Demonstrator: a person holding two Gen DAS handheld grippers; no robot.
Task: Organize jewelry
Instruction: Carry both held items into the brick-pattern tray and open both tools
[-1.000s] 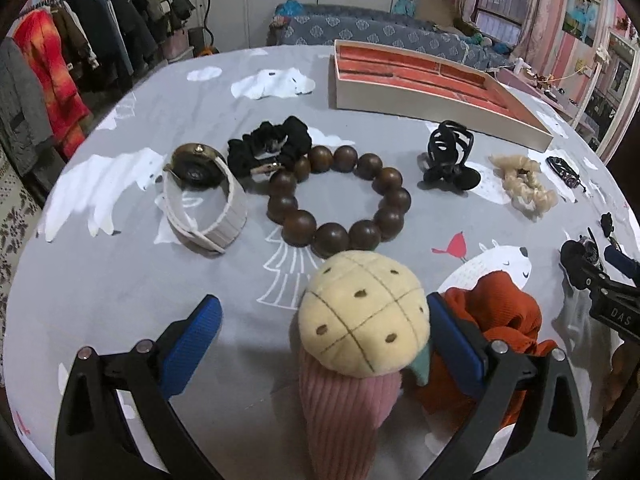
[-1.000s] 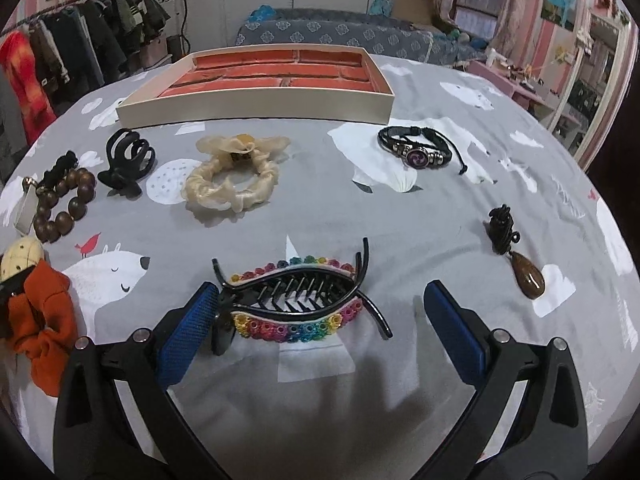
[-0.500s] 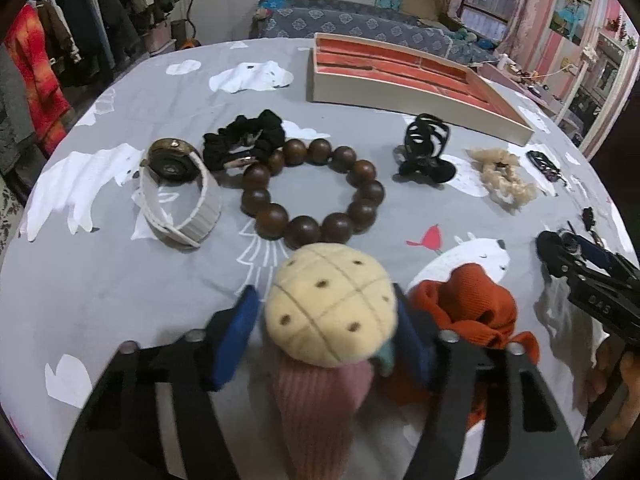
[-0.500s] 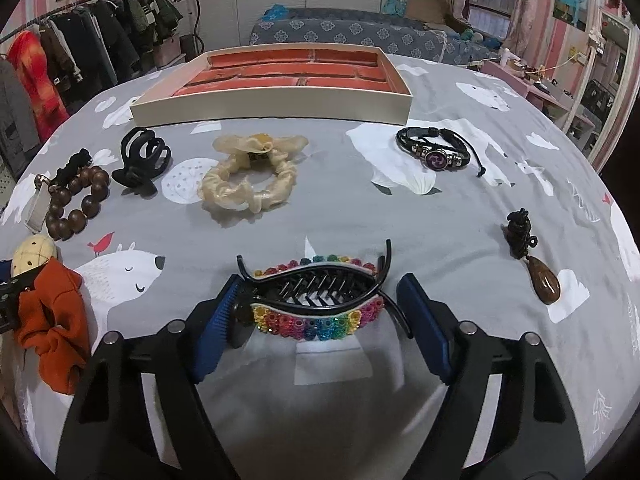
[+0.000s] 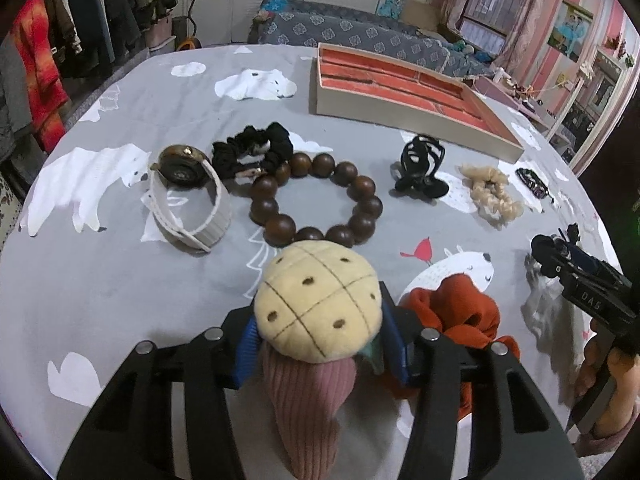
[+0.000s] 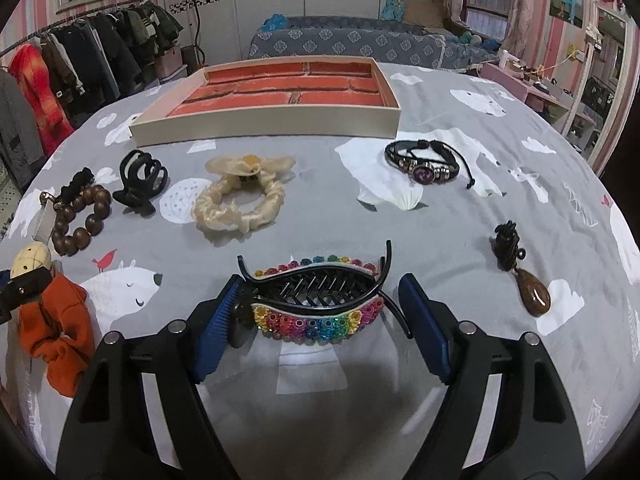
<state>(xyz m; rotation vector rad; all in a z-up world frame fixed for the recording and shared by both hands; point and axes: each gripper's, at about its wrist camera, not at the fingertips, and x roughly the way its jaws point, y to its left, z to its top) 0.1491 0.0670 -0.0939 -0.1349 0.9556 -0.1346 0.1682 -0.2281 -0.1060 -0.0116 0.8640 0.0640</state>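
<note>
Parts that are being hidden or cut off

The blue pads [image 5: 245, 346] of the left gripper [image 5: 320, 344] are being mostly covered by the plush toy [image 5: 316, 308], so where they are touching it cannot be seen. The pink bottom of the toy is being cut off by the lower edge. The back of the orange scrunchie [image 5: 456, 312] is being hidden behind the gripper's black arm. In the right wrist view, one end of the rainbow hair clip [image 6: 316, 312] is being hidden behind the left pad [image 6: 216, 328]. The watch [image 6: 42, 216] is being blocked by the brown bead bracelet [image 6: 80, 220].
</note>
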